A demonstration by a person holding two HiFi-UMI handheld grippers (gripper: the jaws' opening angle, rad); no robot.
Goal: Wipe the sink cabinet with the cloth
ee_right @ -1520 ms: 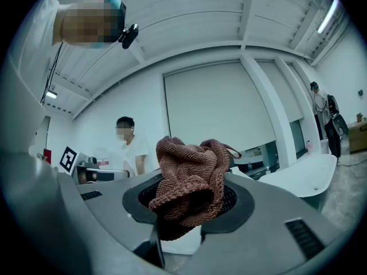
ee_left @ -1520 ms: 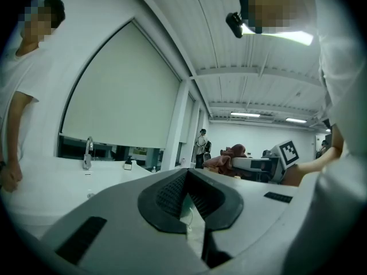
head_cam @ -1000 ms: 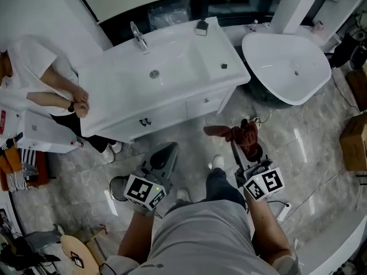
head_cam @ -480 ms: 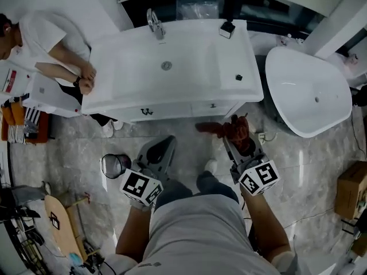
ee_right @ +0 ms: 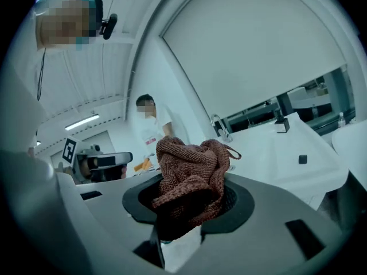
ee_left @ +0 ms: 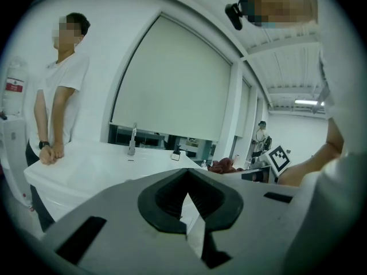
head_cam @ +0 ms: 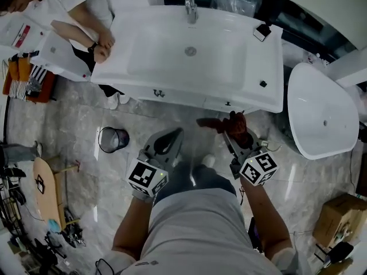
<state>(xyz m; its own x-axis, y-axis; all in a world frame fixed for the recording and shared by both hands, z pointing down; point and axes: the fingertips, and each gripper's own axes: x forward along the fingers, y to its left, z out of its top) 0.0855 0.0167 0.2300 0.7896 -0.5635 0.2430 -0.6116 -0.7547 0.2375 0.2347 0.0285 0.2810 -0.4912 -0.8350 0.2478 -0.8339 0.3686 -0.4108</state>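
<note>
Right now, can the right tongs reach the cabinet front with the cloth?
Probably yes. The right tongs hold the cloth close to the cabinet front, and nothing stands between them. The other person is off at the left end.

left tongs [head_cam: 174,134] closed, empty; right tongs [head_cam: 233,137] clamping cloth [head_cam: 236,124].

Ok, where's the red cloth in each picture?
Head view: cloth right of centre, below the sink cabinet.
Left gripper view: cloth small, right of centre.
Right gripper view: cloth at centre, between the jaws.
Shared landmark: the faucet.
</note>
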